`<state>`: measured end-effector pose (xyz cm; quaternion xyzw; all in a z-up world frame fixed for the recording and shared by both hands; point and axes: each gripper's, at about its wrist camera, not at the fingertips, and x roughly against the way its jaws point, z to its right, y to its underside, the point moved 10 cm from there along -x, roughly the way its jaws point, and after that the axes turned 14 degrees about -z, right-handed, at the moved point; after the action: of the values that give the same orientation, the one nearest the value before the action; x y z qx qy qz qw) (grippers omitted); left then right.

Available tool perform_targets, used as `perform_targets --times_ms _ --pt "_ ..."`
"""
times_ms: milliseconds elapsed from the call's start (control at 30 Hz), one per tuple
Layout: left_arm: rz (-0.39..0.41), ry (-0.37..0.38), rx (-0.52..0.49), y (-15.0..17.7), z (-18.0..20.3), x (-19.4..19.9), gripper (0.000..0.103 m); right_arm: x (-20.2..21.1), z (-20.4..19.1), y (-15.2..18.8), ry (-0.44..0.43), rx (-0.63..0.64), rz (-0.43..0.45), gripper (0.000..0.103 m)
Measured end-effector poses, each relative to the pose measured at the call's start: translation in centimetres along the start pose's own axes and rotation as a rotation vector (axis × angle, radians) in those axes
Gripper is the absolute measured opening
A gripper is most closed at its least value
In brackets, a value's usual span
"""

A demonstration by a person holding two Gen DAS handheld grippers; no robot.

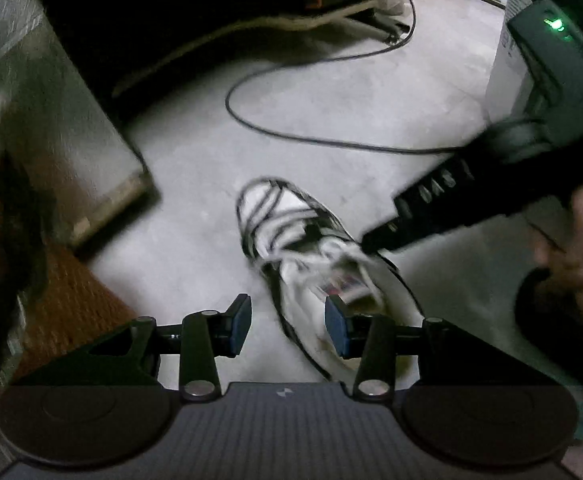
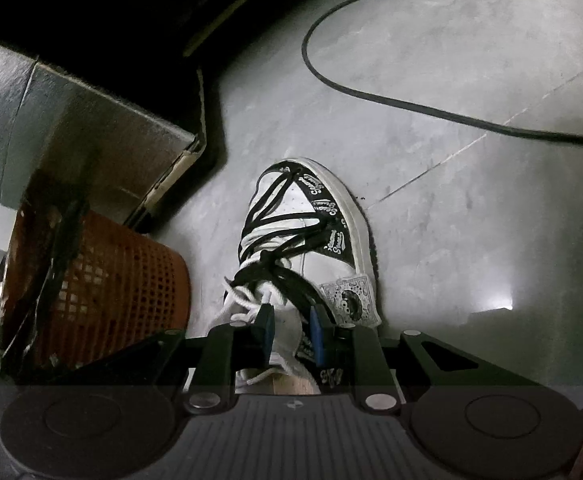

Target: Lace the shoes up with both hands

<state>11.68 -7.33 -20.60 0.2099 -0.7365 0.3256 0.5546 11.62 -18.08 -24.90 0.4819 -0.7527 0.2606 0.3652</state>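
The grey floor [image 2: 431, 128] is carrying everything, with a black cable [image 2: 371, 92] looping across it and an orange basket [image 2: 131, 292] sitting just left of the shoe [image 2: 331, 248]. That white-and-black shoe is pointing away from the person. The right gripper [image 2: 291, 330] is reaching in over the tongue, its blue pads partly closed around the bunched white laces [image 2: 251, 300], though I cannot tell if it is really pinching them. The left gripper [image 1: 287, 326] is hovering beside the shoe, wide apart, holding nothing.
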Motion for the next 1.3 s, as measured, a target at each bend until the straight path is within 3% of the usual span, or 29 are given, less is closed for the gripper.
perform_targets --times_ms 133,267,400,567,733,767,867,1033,1200,1300 --pt "-0.003 -0.061 -0.159 -1.5 0.9 -1.2 0.044 0.1 -0.4 0.4 0.027 0.038 -0.007 0.024" --pt "-0.004 -0.065 -0.327 -2.3 2.9 -2.2 0.043 0.2 -0.3 0.8 0.058 0.059 -0.004 0.025" --pt "-0.012 -0.067 -0.408 -3.4 4.0 -3.4 0.040 0.2 0.1 1.2 0.070 0.057 -0.002 0.029" --pt "-0.019 -0.148 -0.507 -3.7 4.5 -5.0 0.039 0.1 0.3 1.3 0.065 0.044 -0.007 0.030" --pt "-0.034 -0.138 -0.555 -3.4 6.1 -6.2 0.036 0.2 0.7 1.1 0.071 0.029 -0.011 0.030" --pt "-0.035 -0.136 -0.548 -3.5 6.2 -6.3 0.034 0.1 0.7 1.2 0.072 0.030 -0.015 0.030" --pt "-0.045 -0.093 -0.507 -3.5 6.2 -6.3 0.015 0.3 0.5 1.0 0.089 0.049 0.002 0.030" --pt "-0.036 -0.067 -0.419 -3.6 5.4 -6.1 0.010 0.1 0.4 0.8 0.093 0.063 0.003 0.030" --pt "-0.042 0.030 -0.260 -4.1 4.1 -6.0 0.008 0.2 -0.1 0.4 0.056 0.058 0.000 0.030" --pt "-0.035 0.047 -0.225 -4.1 3.7 -5.9 0.008 0.0 -1.3 0.3 0.050 0.114 -0.005 0.030"
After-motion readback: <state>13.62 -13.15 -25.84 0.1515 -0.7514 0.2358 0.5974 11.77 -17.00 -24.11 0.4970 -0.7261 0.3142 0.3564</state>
